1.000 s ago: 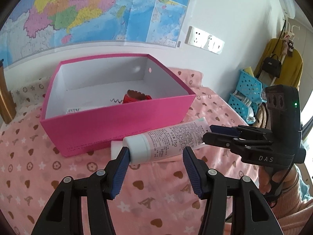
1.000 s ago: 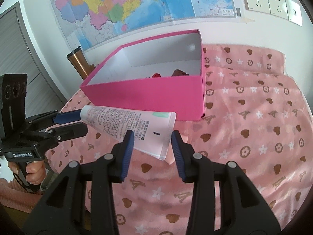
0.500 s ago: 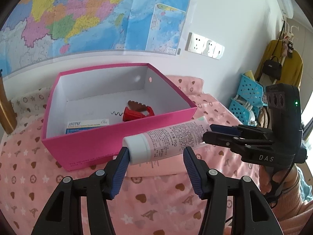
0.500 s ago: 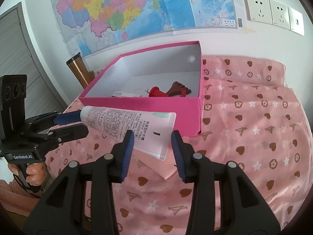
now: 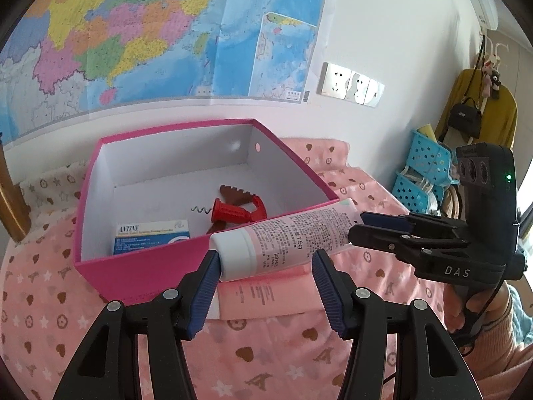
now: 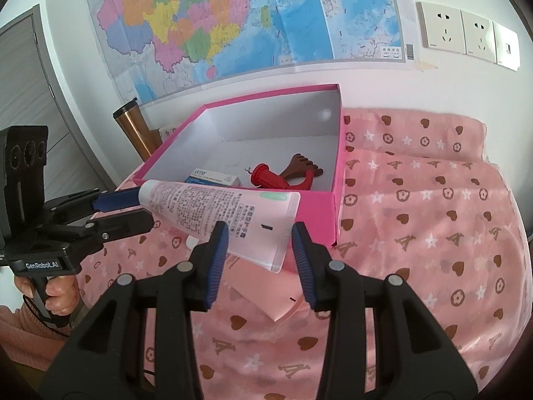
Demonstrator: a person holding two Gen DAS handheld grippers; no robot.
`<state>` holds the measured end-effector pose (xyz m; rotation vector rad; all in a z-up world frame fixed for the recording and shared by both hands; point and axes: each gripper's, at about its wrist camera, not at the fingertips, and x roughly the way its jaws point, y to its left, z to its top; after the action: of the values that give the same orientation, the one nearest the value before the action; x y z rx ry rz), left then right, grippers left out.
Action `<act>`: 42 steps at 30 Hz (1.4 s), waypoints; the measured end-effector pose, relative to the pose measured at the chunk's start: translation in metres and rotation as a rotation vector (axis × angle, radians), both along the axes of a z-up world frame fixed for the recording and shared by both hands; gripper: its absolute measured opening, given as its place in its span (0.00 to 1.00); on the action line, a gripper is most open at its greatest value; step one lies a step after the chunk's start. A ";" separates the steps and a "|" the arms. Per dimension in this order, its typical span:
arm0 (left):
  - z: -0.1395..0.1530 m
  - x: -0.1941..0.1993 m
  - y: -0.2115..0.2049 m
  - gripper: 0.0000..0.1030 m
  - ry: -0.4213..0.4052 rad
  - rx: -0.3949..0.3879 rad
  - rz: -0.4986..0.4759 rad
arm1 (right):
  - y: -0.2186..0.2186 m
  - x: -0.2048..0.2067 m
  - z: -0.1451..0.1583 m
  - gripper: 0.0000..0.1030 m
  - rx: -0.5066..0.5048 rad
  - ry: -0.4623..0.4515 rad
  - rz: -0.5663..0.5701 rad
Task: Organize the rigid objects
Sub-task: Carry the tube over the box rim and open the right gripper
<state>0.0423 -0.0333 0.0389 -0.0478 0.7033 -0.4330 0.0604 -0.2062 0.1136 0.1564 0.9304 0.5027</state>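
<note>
Tube [image 5: 283, 240] of cream, pink w/ white cap, is up in the air right now, slung between both grippers and hanging just short of the pink box's [image 5: 140, 273] near wall. Left gripper [image 5: 265, 281] has the cap end: its left pad touches the cap, the right pad stands clear of the tube, so jaws are about half open and more cradling than clamping, by the look of it. Right gripper [image 6: 260, 250] sits at the flat crimped tail; jaws roughly half open around it, left pad against the tube, and whether the right pad actually presses I can't tell.

Key relation: tube's long axis runs crosswise from one tool to the other, roughly parallel to the box's near wall, cap toward the left tool, tail toward the right. Box lies straight ahead of and below both sets of fingers, just beyond the tube. Neither hand is clearly nearer; both look about level w/ the rim.

Inside the box already: a red corkscrew [image 5: 233, 213], a brown comb-like thing [image 5: 236, 195], a small blue-white carton [image 5: 151, 235]. Free floor is at the far side.

Judgement: next move needs both tools to carry fwd over the rim together, keeping the tube level, else the loosely held cap end may slip.
</note>
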 end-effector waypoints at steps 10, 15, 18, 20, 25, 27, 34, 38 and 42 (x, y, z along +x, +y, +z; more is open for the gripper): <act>0.004 0.008 -0.001 0.55 -0.014 0.005 0.007 | -0.001 0.010 0.004 0.41 -0.004 -0.019 -0.004; 0.005 0.015 0.000 0.55 -0.017 0.009 0.011 | 0.000 0.017 0.007 0.41 -0.009 -0.035 -0.004; 0.006 0.020 0.001 0.55 -0.016 0.007 0.013 | 0.000 0.023 0.008 0.41 -0.009 -0.038 -0.004; 0.007 0.022 0.001 0.55 -0.019 0.010 0.017 | 0.000 0.026 0.008 0.41 -0.008 -0.037 -0.006; 0.007 0.031 0.001 0.55 -0.016 0.014 0.024 | 0.001 0.035 0.008 0.41 -0.004 -0.036 -0.010; 0.007 0.035 0.001 0.55 -0.014 0.013 0.025 | 0.001 0.039 0.008 0.41 -0.007 -0.034 -0.012; 0.007 0.046 0.002 0.55 -0.009 0.013 0.033 | 0.003 0.049 0.006 0.41 -0.021 -0.030 -0.013; 0.005 0.053 0.002 0.55 -0.001 0.015 0.035 | 0.004 0.057 0.001 0.41 -0.027 -0.019 -0.019; 0.002 0.061 0.001 0.55 0.012 0.019 0.039 | 0.003 0.063 -0.004 0.41 -0.032 -0.007 -0.022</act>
<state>0.1032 -0.0324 0.0406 -0.0457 0.7171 -0.3887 0.1232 -0.2031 0.1098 0.1361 0.9286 0.4675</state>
